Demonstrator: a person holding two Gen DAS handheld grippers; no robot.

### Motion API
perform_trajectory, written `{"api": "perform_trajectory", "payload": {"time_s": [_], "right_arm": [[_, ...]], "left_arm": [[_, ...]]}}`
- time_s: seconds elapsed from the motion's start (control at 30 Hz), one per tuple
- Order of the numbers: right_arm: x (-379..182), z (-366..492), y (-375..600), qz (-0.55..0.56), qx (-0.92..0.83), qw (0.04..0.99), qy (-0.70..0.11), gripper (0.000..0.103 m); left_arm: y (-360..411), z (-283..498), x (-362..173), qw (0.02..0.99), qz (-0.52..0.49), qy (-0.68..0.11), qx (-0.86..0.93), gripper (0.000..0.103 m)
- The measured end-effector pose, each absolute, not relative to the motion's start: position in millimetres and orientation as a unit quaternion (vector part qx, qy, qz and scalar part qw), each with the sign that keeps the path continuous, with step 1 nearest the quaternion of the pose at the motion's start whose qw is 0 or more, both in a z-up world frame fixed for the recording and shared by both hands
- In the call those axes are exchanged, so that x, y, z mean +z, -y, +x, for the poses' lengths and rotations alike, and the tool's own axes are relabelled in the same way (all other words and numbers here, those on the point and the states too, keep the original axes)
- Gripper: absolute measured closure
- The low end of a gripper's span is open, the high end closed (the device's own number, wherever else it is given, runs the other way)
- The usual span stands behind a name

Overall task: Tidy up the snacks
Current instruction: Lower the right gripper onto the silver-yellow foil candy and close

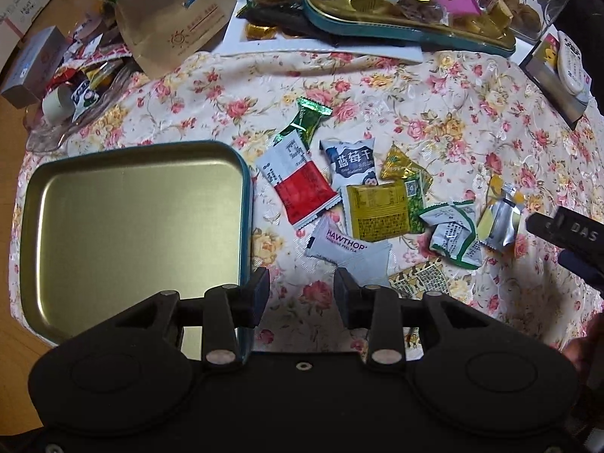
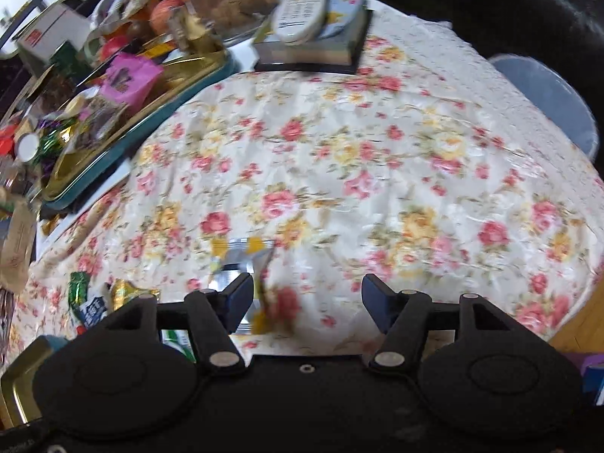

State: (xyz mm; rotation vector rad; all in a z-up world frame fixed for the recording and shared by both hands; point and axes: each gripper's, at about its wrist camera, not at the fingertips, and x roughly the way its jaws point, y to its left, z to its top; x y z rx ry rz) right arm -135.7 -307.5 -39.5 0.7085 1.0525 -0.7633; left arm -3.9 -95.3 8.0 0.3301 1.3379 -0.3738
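Snacks lie scattered on the floral tablecloth (image 1: 434, 87) in our left wrist view: a red-and-white packet (image 1: 298, 185), a blueberry packet (image 1: 351, 160), a yellow packet (image 1: 381, 209), a white hawthorn packet (image 1: 347, 249) and a silver-and-yellow packet (image 1: 500, 219) farthest right. Left of them sits an empty gold tin (image 1: 124, 226) with a teal rim. Our left gripper (image 1: 302, 294) hangs spread over bare cloth, pinching nothing. The right gripper (image 1: 562, 238) enters at the right edge, just beside the silver-and-yellow packet.

In our blurred right wrist view, the right gripper (image 2: 307, 302) stands spread; the silver-and-yellow packet (image 2: 245, 260) lies by its left finger (image 2: 238, 294), not pinched. A full snack tray (image 2: 124, 120) sits far left.
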Motion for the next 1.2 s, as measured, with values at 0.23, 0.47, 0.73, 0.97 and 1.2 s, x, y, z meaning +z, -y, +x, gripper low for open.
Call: {"api": "perform_trajectory", "payload": {"time_s": [0.23,0.47,0.73,0.97,1.2], "right_arm": [[-53,-98,281,0.259,-0.334,0.756,-0.501,0.038],[-75,-79,274,0.254,-0.339,0.741,-0.522,0.034],[-83,-74,267,0.218,-0.36,0.747,-0.515,0.019],[-85,-74,274,0.23,-0.369,0.742,-0.51,0.015],[-78,-83,285,0.236,-0.373,0.743,-0.504,0.058]], "left_arm": [[87,-1,10,0.748,0.127,-0.626,-0.18,0.059],[79,1,10,0.748,0.12,-0.627,-0.179,0.058],[75,0,8,0.747,0.112,-0.629,-0.183,0.058],[81,-4,-1,0.736,0.111,-0.639,-0.196,0.059],[92,-12,-11,0.71,0.092,-0.658,-0.233,0.059]]}}
